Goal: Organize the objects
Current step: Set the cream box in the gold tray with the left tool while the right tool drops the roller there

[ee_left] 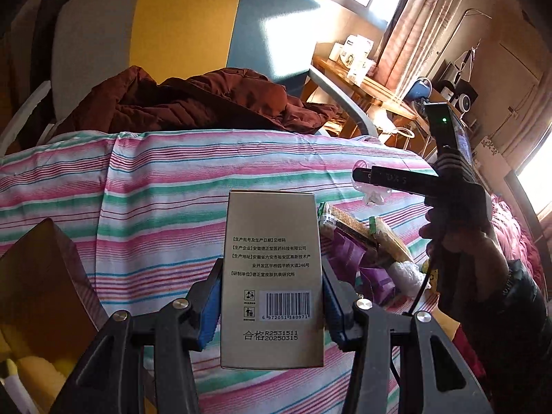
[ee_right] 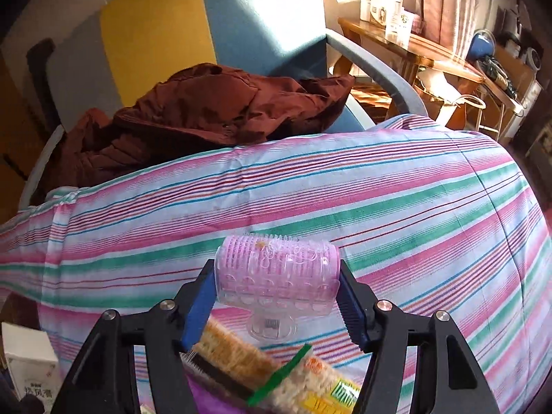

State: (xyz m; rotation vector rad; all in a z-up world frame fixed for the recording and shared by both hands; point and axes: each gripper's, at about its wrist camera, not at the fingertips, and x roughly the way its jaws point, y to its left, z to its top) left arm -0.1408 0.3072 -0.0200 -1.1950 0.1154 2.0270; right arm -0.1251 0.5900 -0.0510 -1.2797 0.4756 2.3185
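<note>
My left gripper (ee_left: 272, 265) is shut on a tall beige carton (ee_left: 272, 241) printed with a barcode, holding it upright above the striped bedsheet (ee_left: 155, 179). In the right wrist view a pink hair roller (ee_right: 276, 269) with a clear clip lies crosswise between the blue pads (ee_right: 198, 300) of my right gripper (ee_right: 276, 276); both pads touch its ends. The left wrist view shows that right gripper (ee_left: 358, 176) from the side, held by a person's hand (ee_left: 462, 241), low over the sheet with the hair roller (ee_left: 374, 195) partly hidden under it.
Cracker packets (ee_right: 276, 372) and a purple packet (ee_left: 345, 252) lie on the sheet just below the roller. A dark red jacket (ee_left: 193, 103) is heaped on the chair (ee_left: 186, 27) behind. A brown box (ee_left: 41, 276) and a white box (ee_right: 27, 362) sit left. A wooden desk (ee_left: 362, 82) stands right.
</note>
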